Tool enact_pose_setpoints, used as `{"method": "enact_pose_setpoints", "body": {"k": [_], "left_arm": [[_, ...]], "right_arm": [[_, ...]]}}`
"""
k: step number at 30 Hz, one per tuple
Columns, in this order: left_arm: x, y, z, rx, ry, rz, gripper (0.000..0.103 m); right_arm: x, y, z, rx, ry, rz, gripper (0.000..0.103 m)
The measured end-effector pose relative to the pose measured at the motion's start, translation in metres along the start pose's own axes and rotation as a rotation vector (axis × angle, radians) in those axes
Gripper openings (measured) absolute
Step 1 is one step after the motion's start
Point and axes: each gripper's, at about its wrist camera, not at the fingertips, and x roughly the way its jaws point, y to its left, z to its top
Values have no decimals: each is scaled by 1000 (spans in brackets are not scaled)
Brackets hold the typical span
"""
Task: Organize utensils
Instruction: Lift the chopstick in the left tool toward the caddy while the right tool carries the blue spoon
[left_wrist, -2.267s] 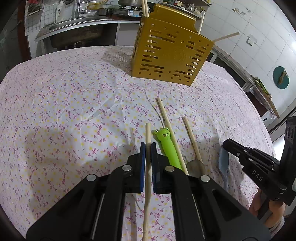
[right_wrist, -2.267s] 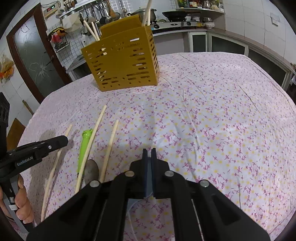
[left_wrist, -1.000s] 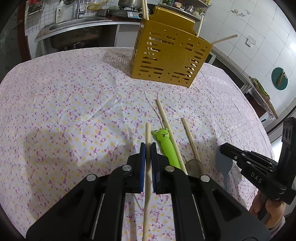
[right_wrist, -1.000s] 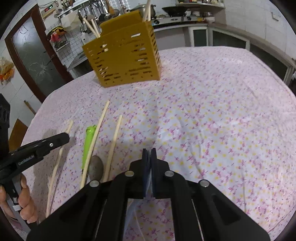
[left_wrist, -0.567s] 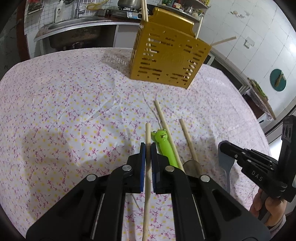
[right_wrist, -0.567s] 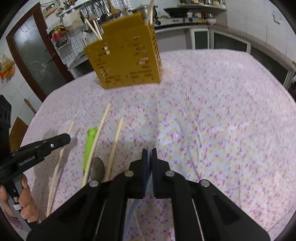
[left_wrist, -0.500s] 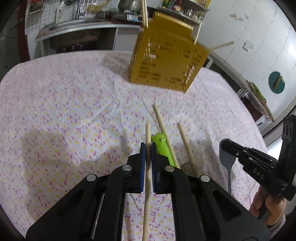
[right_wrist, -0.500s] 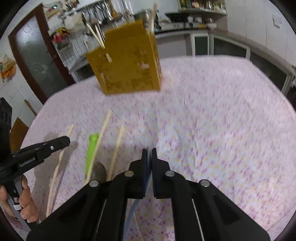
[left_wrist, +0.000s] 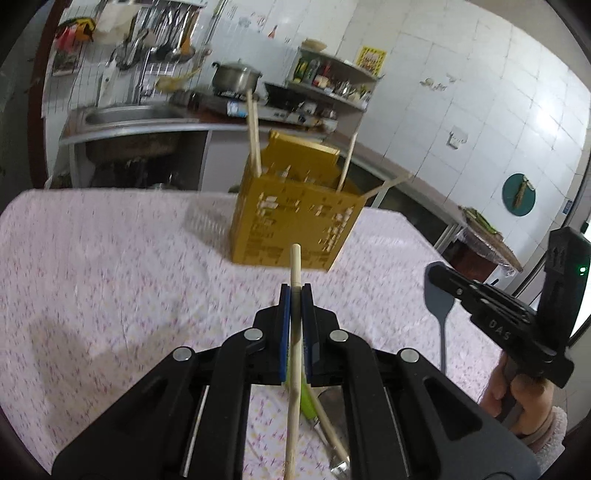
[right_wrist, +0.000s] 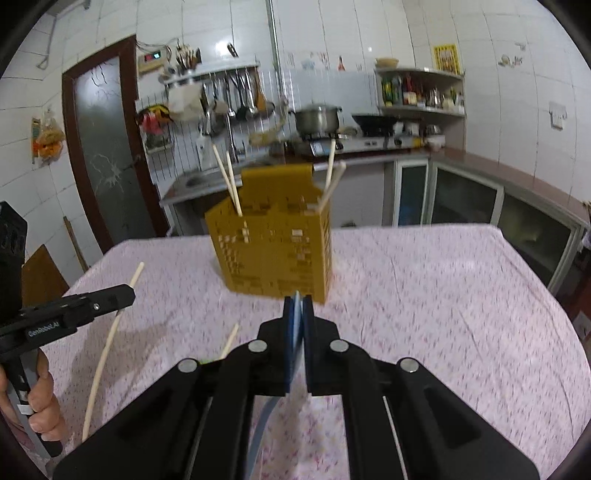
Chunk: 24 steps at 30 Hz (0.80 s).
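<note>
My left gripper (left_wrist: 294, 295) is shut on a wooden chopstick (left_wrist: 294, 266) and holds it lifted, its tip pointing at the yellow slotted utensil holder (left_wrist: 295, 229). My right gripper (right_wrist: 298, 302) is shut on a blue-grey spoon (right_wrist: 295, 310); its bowl and handle show in the left wrist view (left_wrist: 439, 310). The holder (right_wrist: 273, 254) stands on the floral tablecloth with several chopsticks upright in it. The left gripper (right_wrist: 127, 295) with its chopstick (right_wrist: 107, 343) shows at the left of the right wrist view. A green frog-handled utensil (left_wrist: 306, 400) lies under my left gripper.
A loose chopstick (right_wrist: 229, 339) lies on the cloth; another chopstick (left_wrist: 328, 421) and a metal spoon (left_wrist: 330, 398) lie below the left gripper. A kitchen counter with a sink (left_wrist: 125, 114), a pot (right_wrist: 317, 116) and shelves runs behind the table.
Both grippers have risen and tilted up from the table, each lifting its utensil: the left the chopstick, the right the blue spoon. The holder now sits closer and straight ahead.
</note>
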Motion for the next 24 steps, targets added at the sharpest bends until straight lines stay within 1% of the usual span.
{"method": "enact_pose_setpoints", "body": {"k": [2, 6, 11, 14, 17, 20, 22, 24], "left_arm": [[-2, -8, 6, 28, -16, -13, 4], [-1, -18, 20, 53, -21, -42, 4], [-8, -24, 54, 65, -89, -75, 4], [-15, -27, 76, 84, -174, -95, 4], [-20, -34, 93, 131, -271, -116, 4], [-20, -40, 102, 148, -331, -122, 4], [-20, -42, 107, 153, -410, -105, 4], [-19, -43, 109, 160, -473, -72, 4]], "right_arm": [[1, 1, 6, -12, -15, 2, 5], [3, -1, 22, -18, -55, 4, 5], [4, -1, 57, -43, -123, -20, 5], [4, 0, 77, -57, -164, -33, 5], [3, 0, 94, -63, -218, -53, 5], [5, 1, 106, -62, -278, -81, 5], [8, 1, 113, -48, -321, -95, 5], [11, 1, 119, -38, -360, -121, 5]]}}
